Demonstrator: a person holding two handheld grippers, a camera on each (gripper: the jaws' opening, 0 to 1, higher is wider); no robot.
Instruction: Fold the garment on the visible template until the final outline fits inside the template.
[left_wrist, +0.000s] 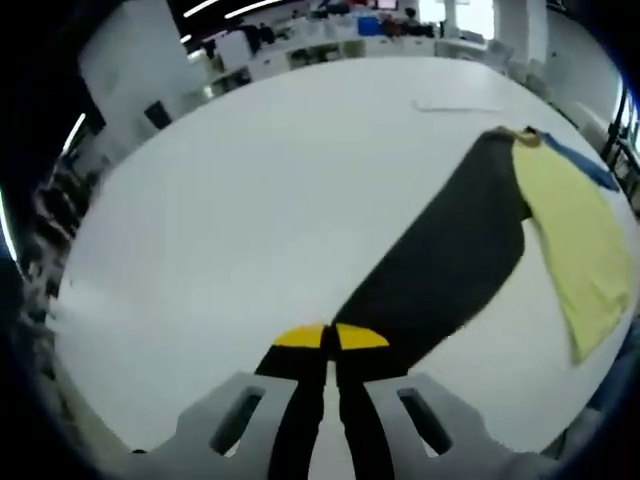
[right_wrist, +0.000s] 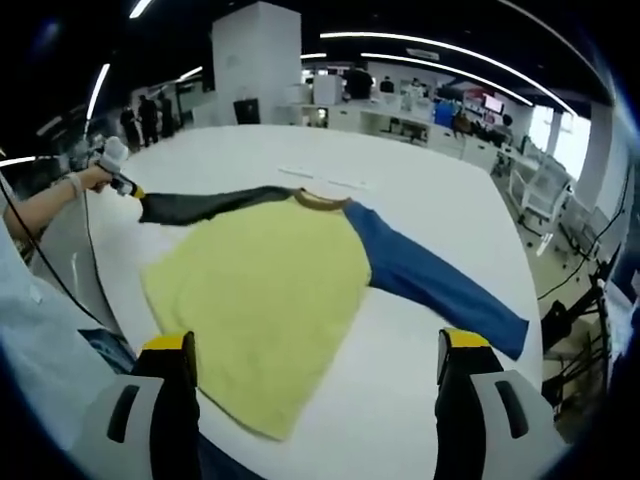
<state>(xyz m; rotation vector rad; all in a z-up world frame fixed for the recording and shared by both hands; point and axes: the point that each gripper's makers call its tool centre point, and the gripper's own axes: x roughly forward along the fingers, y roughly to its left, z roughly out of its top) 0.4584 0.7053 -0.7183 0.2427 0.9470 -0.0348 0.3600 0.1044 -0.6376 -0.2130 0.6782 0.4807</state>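
Black sleeve cuff (left_wrist: 400, 330) is pinched by shut L gripper (left_wrist: 330, 338), R gripper (right_wrist: 315, 345) is held wide open & empty over shirt (right_wrist: 260, 290) spread on table (right_wrist: 420, 210); sleeve slip is risked if tugged.

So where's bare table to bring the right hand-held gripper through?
Bare table lies beyond the blue sleeve and between that sleeve and the yellow body. It is crowded at the dark sleeve, pinched by the left hand-held gripper.
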